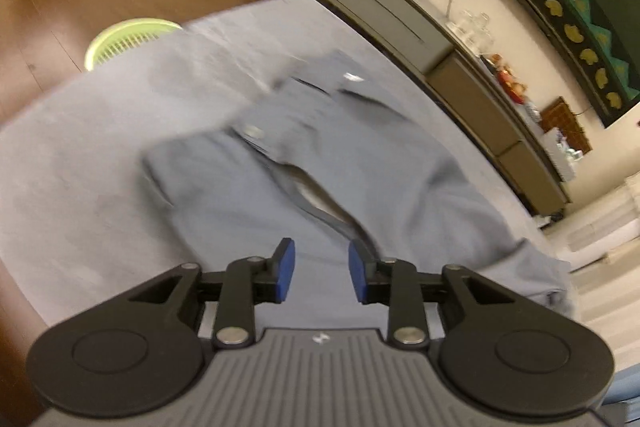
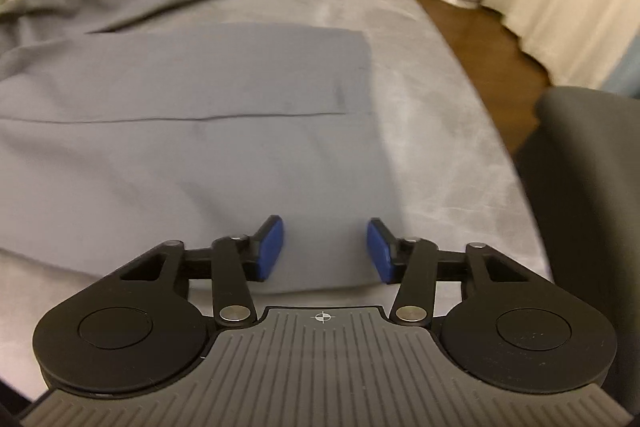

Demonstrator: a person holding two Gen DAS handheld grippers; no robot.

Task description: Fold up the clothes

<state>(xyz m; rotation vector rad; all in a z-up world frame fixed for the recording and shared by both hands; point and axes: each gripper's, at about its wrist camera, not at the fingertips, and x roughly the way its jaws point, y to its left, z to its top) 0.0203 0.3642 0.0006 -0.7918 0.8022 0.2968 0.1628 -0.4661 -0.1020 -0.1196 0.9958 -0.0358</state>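
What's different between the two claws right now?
The left claw has its blue pads closer together than the right claw, which gapes wider. The left claw hangs over the rumpled waist end of the trousers; the right claw hangs over a flat, smooth leg end. Both are open and hold nothing.

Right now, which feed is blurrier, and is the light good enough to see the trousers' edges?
Left wrist view: motion-smeared, waistband of the trousers soft. Right wrist view: sharper, the leg hem reads clearly against the grey cover. Both: dim warm light, fisheye-bent edges.
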